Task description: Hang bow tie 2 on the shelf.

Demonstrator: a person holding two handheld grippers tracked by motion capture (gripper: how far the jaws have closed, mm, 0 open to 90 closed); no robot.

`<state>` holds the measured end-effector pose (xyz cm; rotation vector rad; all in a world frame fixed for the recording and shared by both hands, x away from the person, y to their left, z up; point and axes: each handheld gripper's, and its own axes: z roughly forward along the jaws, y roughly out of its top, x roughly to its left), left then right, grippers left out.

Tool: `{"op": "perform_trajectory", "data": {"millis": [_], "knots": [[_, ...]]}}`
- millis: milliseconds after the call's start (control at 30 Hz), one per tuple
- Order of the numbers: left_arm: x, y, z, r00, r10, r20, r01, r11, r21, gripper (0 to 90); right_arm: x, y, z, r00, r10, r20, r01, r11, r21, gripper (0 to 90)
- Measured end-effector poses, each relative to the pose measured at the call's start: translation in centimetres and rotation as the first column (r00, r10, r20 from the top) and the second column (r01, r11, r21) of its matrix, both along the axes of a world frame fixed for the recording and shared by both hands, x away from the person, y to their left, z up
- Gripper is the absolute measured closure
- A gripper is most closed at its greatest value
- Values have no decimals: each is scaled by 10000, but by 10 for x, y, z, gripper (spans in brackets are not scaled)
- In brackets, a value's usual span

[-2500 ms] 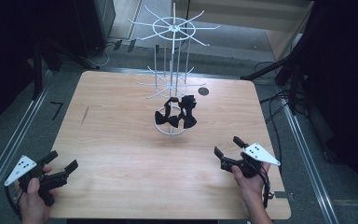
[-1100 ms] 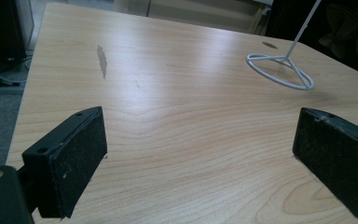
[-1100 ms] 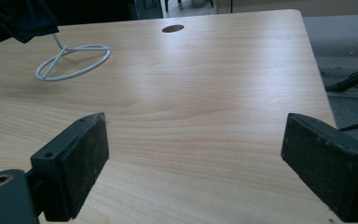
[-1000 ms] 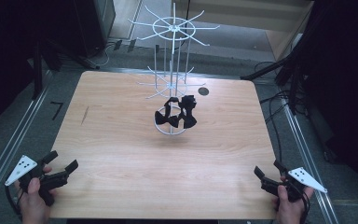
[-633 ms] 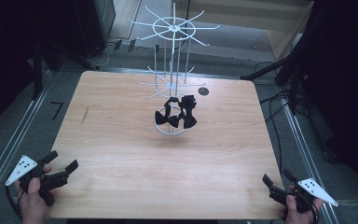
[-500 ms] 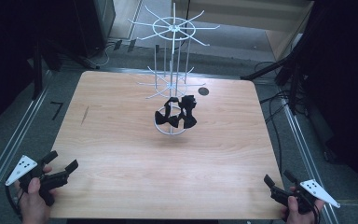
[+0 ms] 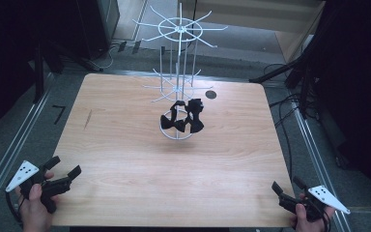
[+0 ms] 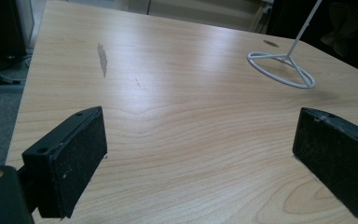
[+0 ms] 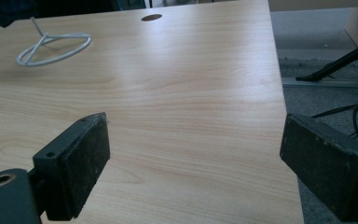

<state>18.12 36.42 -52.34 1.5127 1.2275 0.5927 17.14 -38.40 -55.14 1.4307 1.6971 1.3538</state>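
A white wire rack with spoked tiers stands on the wooden table, its ring base resting on the wood. Black bow ties hang from its lowest tier. My left gripper is at the table's near left corner, held in a hand, open and empty; its pads stand wide apart over bare wood. My right gripper sits at the near right corner, open and empty, with its pads spread over the table's right edge.
A round dark hole lies in the table behind the rack. A dark scuff marks the left side. Black stands and cables are on the floor to the right; metal rails run along the floor at the left.
My right gripper has drawn back from the table's right middle to its near right corner. The left gripper, the rack and the bow ties have stayed put.
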Motion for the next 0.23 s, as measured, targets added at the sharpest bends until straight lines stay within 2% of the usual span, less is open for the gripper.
{"op": "perform_trajectory", "data": {"millis": [100,233], "knots": [[1,0,0,10000,-42,-36,42,10000,-31,37,2,2,0,9999,74,-88,-75,9998,-163,86],[2,-1,0,10000,-54,-51,54,10000,-35,37,3,1,0,9999,-120,-121,119,9999,-92,85]]}}
